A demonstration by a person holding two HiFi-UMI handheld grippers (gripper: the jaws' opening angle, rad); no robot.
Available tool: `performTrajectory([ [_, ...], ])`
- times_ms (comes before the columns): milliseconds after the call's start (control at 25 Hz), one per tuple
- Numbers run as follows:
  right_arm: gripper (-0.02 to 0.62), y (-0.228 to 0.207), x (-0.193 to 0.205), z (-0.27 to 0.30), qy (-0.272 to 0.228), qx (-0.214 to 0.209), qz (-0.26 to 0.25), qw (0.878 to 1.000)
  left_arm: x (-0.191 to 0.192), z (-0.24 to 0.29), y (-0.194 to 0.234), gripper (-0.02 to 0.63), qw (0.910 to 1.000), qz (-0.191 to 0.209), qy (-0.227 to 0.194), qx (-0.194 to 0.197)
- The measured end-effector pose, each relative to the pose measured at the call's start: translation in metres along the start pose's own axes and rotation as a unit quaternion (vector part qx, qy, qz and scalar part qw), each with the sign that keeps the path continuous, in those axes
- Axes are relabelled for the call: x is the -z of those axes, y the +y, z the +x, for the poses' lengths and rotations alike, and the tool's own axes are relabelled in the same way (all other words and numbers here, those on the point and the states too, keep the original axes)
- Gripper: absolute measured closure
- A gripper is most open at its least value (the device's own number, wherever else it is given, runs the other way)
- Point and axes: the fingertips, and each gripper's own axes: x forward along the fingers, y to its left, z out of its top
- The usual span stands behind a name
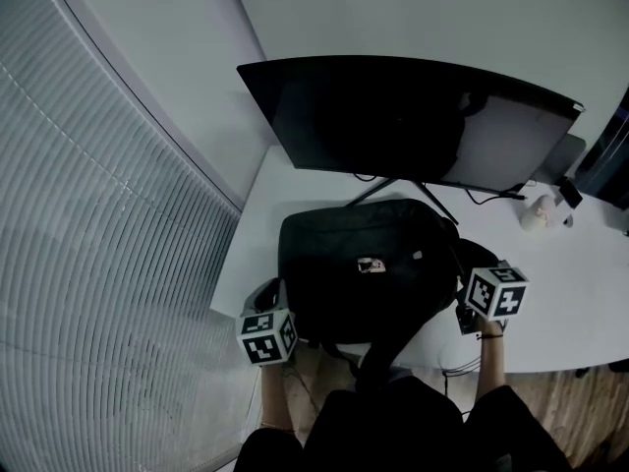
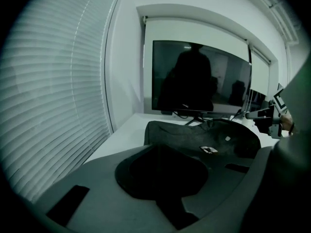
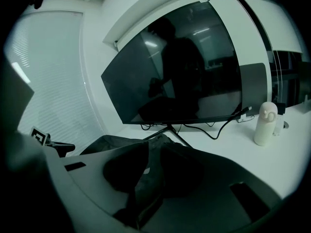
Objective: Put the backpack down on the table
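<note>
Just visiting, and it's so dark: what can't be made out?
Grasp of left gripper: too dark in its own view.
Near edge of backpack: head view, hidden by the person.
Right end of table: cut by head view's edge.
Dark object beside bottle: too small, head view.

Monitor stand (image 1: 388, 187) foot behind backpack (image 1: 364, 264); backpack's 6 o'clock edge under person's torso (image 1: 393, 421); dark object (image 1: 611, 150), 3 o'clock, cropped.

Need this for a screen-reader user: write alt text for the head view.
A black backpack lies on a white table in front of a large dark monitor, seen from above. The left gripper and right gripper sit at its near sides; window blinds fill the left, and a white bottle stands far right.
</note>
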Motion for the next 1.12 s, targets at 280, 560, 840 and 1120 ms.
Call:
performTrajectory([
  [280, 0.561, 0.024, -0.018, -0.014, -0.033, -0.050, -0.020, 0.998, -0.015, -0.019, -0.018, 0.589, 0.9982, 0.007, -0.040, 0.044],
  [560, 0.569, 0.040, -0.040, -0.035, -0.089, -0.095, -0.027, 0.991, -0.032, -0.042, -0.027, 0.589, 0.9942, 0.009, -0.094, 0.051],
  [840, 0.581, 0.052, -0.054, -0.052, -0.107, -0.100, -0.061, 0.987, -0.051, -0.064, -0.030, 0.589, 0.9881, 0.020, -0.142, 0.055],
  [1120, 0.581, 0.052, -0.073, -0.067, -0.139, -0.104, -0.073, 0.982, -0.058, -0.078, -0.030, 0.590, 0.9848, 0.021, -0.165, 0.048],
])
